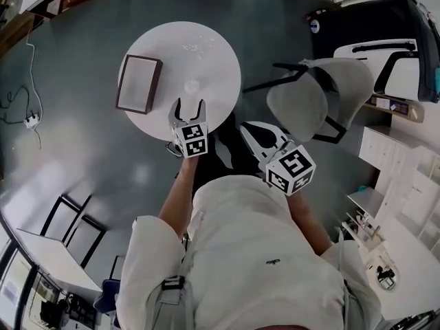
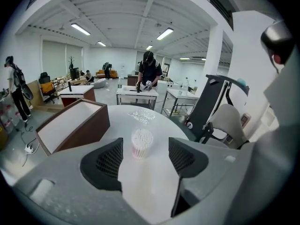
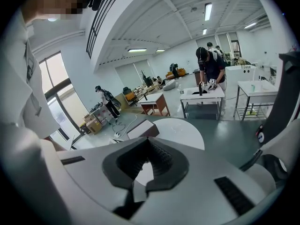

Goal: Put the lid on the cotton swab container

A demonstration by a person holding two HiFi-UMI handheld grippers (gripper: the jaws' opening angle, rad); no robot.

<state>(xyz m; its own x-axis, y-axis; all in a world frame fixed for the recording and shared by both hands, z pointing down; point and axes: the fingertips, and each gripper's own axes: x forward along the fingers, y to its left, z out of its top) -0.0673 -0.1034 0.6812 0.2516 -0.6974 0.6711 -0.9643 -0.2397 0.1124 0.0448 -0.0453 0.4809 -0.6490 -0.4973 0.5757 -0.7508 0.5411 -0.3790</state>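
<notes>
Left hand-held gripper [image 1: 190, 104] spread, cotton swab container [image 2: 141, 142] just ahead. Right hand-held gripper [image 3: 146, 149] pressed together, empty. A nudge could topple it.

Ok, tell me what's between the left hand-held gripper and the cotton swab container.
Only bare table: the left gripper view shows the cotton swab container just beyond the left hand-held gripper.

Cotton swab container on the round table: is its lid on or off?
Off, it seems. The cotton swab container stands upright with bare swab tips showing at its top.
</notes>
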